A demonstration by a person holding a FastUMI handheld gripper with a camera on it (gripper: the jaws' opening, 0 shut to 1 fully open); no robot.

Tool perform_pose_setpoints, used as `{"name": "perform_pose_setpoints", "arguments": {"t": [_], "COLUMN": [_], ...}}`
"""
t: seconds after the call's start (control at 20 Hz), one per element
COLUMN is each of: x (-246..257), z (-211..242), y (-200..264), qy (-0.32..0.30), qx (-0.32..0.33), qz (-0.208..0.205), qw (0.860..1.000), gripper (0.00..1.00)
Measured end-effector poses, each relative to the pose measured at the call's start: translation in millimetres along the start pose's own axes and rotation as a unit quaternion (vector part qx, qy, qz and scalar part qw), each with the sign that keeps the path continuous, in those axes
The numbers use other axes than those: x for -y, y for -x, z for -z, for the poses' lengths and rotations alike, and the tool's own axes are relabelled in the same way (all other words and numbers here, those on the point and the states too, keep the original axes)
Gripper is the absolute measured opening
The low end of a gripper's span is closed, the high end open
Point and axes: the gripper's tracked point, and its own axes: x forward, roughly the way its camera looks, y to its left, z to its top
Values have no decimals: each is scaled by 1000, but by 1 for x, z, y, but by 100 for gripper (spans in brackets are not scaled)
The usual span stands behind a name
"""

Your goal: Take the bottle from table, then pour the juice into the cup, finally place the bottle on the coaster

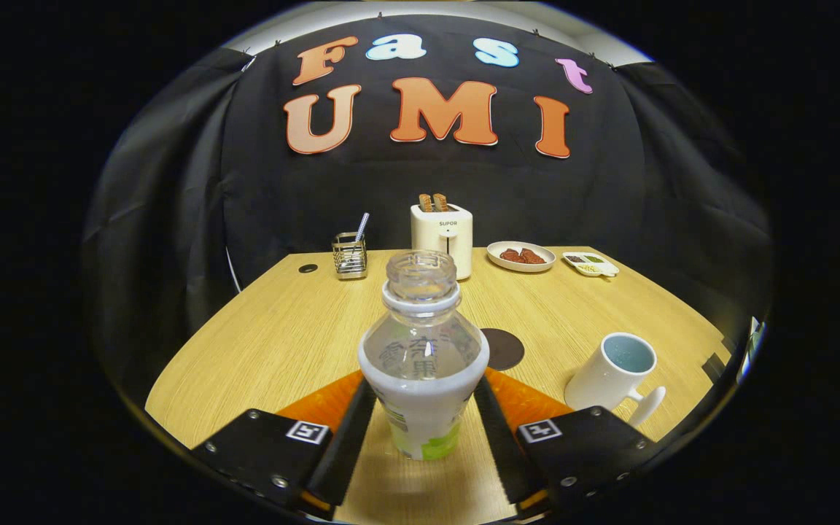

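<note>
A plastic bottle (422, 364) stands upright between my fingers, cap off, clear at the top with a white and green label lower down. My gripper (424, 386) is shut on the bottle, and both black fingers (351, 430) press against its sides at the label. Whether its base rests on the table or hangs just above it is unclear. A dark round coaster (504, 348) lies on the table just beyond the bottle, slightly right. A white cup (613, 375) with a pale blue inside stands right of the coaster, ahead of my right finger, its handle toward me.
On the wooden table (267, 343), a white toaster (442, 237) with toast stands at the back. A metal holder (349, 255) is left of it; a plate of food (520, 257) and a small divided dish (590, 264) are to its right. An orange mat (318, 405) lies under my fingers.
</note>
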Motion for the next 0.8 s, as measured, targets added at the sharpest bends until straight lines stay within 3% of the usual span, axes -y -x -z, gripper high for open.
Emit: {"name": "perform_pose_setpoints", "arguments": {"t": [0.05, 0.2, 0.45, 0.8], "x": [0, 0, 10, 14], "z": [0, 0, -17, -50], "y": [-1, 0, 10, 16], "qy": [-3, -10, -54, -145], "qx": [-1, -8, -3, 22], "qz": [0, -6, 4, -30], "qw": [1000, 1000, 999, 989], "gripper": [67, 59, 58, 58]}}
